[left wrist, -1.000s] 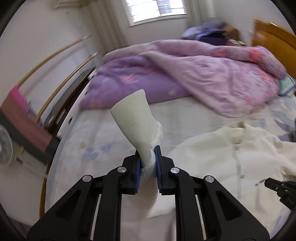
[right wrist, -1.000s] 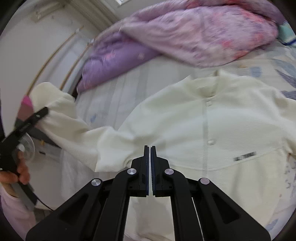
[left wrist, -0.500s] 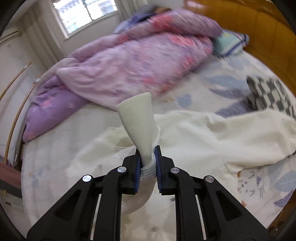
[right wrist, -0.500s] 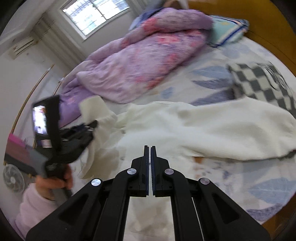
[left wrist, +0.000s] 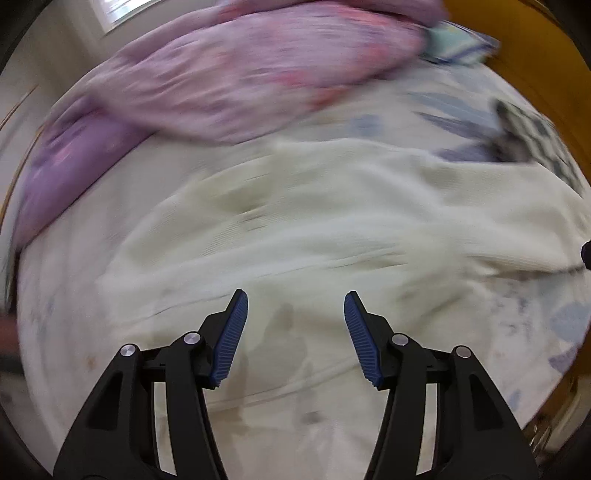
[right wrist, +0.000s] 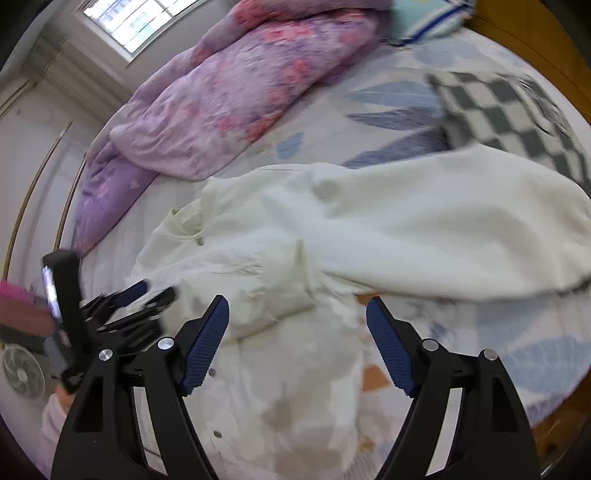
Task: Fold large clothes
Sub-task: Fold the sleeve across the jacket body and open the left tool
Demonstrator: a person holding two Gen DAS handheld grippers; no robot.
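Note:
A cream knit cardigan (right wrist: 280, 258) lies on the bed with its buttoned front up; one sleeve (right wrist: 461, 229) stretches to the right and the other sleeve lies folded across the chest. It fills the blurred left wrist view (left wrist: 314, 229). My left gripper (left wrist: 295, 332) is open and empty above the cardigan's body; it also shows in the right wrist view (right wrist: 144, 299) at the cardigan's left side. My right gripper (right wrist: 297, 338) is open and empty above the lower front.
A pink and purple quilt (right wrist: 221, 99) is bunched at the back of the bed (right wrist: 517, 350). A checkered cloth (right wrist: 509, 107) and a striped pillow (right wrist: 424, 18) lie at the right by the wooden headboard. A small fan (right wrist: 22, 373) stands beside the bed at left.
My left gripper has let go of the sleeve cuff and opened; the sleeve now lies across the chest. My right gripper has opened too. Both have moved over the cardigan.

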